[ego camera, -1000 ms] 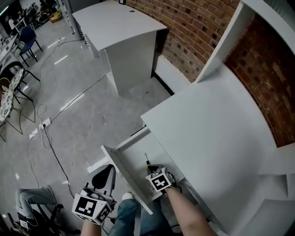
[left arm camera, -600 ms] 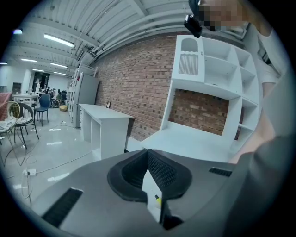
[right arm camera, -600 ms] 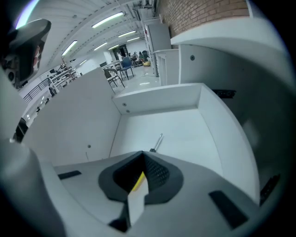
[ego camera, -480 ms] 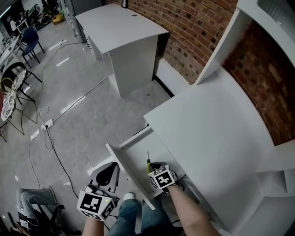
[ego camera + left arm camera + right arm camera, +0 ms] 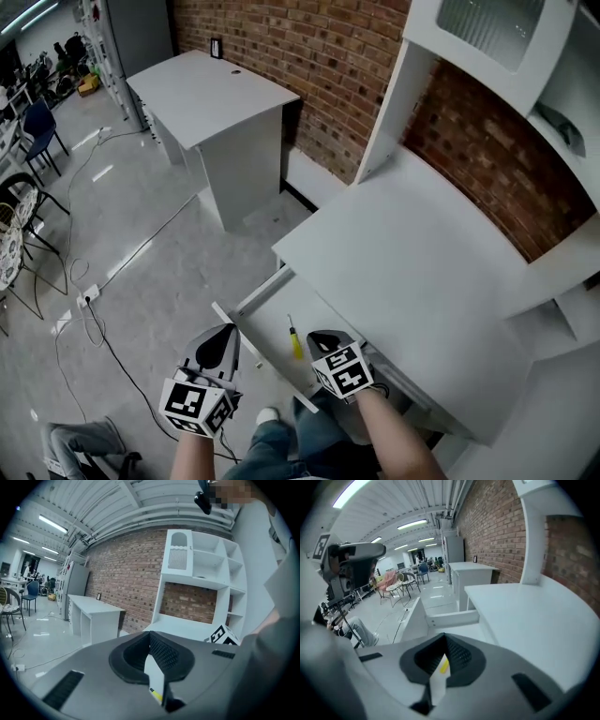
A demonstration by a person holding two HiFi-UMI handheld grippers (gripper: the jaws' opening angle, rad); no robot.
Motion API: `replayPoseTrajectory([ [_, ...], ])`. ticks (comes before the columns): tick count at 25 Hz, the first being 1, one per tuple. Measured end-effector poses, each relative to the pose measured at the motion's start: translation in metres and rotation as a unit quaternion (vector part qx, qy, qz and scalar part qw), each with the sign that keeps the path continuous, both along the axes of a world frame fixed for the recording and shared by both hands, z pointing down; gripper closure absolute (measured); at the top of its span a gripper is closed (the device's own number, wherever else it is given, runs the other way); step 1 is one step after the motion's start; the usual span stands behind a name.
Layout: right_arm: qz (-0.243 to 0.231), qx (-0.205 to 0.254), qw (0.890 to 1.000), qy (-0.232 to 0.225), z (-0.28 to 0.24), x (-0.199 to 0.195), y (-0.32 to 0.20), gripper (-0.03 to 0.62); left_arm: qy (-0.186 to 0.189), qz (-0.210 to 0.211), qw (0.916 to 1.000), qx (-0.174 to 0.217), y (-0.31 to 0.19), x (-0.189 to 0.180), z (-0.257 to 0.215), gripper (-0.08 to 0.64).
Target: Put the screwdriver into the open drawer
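the small yellow-handled screwdriver lies inside the open white drawer; the right gripper above the drawer and the left gripper outside its front are both pressed together, empty; they should probably lift away without bumping the drawer.

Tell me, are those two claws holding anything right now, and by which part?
Nothing is held. The left gripper and the right gripper are both shut and empty; the screwdriver lies loose in the open drawer.
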State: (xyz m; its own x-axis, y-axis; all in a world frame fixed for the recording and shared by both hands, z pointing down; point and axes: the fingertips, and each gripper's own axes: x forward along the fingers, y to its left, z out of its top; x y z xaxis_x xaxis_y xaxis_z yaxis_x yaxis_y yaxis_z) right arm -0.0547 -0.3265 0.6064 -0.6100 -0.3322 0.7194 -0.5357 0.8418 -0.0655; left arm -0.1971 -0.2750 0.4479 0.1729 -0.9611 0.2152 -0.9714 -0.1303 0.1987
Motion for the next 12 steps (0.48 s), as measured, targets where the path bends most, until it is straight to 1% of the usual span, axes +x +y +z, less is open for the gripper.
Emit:
replayPoseTrajectory([
  [4, 0.030, 0.048, 0.998, -0.027, -0.050, 0.023, 0.014, 0.583, 0.002, 0.011, 0.9996, 0.025, 0.009, 0.002, -0.020, 0.546],
  [7, 0.053, 0.091, 0.993, -0.046, -0.093, 0.037, 0.023, 0.583, 0.000, 0.026, 0.9986, 0.047, 0.013, 0.007, -0.039, 0.546],
  [10, 0.091, 0.130, 0.984, -0.079, -0.137, 0.053, 0.034, 0.583, -0.002, 0.046, 0.9969, 0.064, 0.017, 0.015, -0.057, 0.546],
  [12, 0.125, 0.152, 0.975, -0.106, -0.164, 0.066, 0.045, 0.583, -0.005, 0.060, 0.9954, 0.075, 0.020, 0.023, -0.067, 0.546],
])
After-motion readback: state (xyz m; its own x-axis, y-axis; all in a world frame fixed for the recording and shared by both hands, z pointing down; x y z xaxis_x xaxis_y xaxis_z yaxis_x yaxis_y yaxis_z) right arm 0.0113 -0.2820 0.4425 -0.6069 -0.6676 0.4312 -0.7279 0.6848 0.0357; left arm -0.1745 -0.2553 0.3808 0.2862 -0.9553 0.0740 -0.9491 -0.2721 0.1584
